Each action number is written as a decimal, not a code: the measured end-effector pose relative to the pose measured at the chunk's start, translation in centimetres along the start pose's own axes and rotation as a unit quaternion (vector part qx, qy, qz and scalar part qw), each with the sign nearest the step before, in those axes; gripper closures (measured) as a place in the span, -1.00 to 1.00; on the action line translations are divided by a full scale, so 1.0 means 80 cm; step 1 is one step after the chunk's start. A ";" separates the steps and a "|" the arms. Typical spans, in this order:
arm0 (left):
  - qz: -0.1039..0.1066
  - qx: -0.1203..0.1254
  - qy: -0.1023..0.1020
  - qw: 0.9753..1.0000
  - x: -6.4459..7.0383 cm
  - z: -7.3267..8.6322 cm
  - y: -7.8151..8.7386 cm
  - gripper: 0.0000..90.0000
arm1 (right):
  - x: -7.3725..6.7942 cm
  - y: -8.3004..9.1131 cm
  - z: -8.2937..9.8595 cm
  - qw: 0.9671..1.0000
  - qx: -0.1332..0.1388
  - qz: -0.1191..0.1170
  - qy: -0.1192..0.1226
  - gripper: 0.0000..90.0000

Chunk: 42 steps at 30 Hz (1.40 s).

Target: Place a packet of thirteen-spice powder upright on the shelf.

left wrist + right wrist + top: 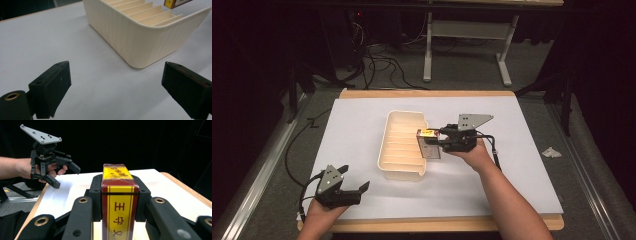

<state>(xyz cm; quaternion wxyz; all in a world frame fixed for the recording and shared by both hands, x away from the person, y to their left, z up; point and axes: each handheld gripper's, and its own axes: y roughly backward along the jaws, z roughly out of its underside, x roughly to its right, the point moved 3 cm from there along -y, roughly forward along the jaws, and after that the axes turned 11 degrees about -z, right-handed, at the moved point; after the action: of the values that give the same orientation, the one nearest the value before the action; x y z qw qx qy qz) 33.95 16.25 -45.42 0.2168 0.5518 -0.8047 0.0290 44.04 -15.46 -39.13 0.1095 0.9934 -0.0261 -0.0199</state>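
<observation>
High view: the white table point(362, 125) holds a cream tray point(404, 145) with slots. The right gripper point(439, 139) pinches a red and yellow box point(428, 143) above the tray's right rim, its long side running toward the person. The left gripper point(357, 187) is spread wide, holding nothing, near the table's front left corner.
</observation>
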 end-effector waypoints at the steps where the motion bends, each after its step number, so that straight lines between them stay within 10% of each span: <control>1: 0.000 -0.001 -0.001 1.000 0.000 0.000 0.000 -0.79 | 0.000 0.001 0.001 1.000 0.001 0.001 -0.002 0.53; 42: -0.002 -0.001 -0.002 1.000 -0.002 0.000 0.002 -0.78 | 0.016 -0.078 0.001 1.000 0.009 -0.010 0.004 0.52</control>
<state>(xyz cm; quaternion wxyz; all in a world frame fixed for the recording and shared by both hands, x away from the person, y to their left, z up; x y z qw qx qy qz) 33.82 16.42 -45.46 0.2158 0.5530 -0.8043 0.0270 45.60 -9.42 -40.60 0.1006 0.9947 -0.0156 -0.0164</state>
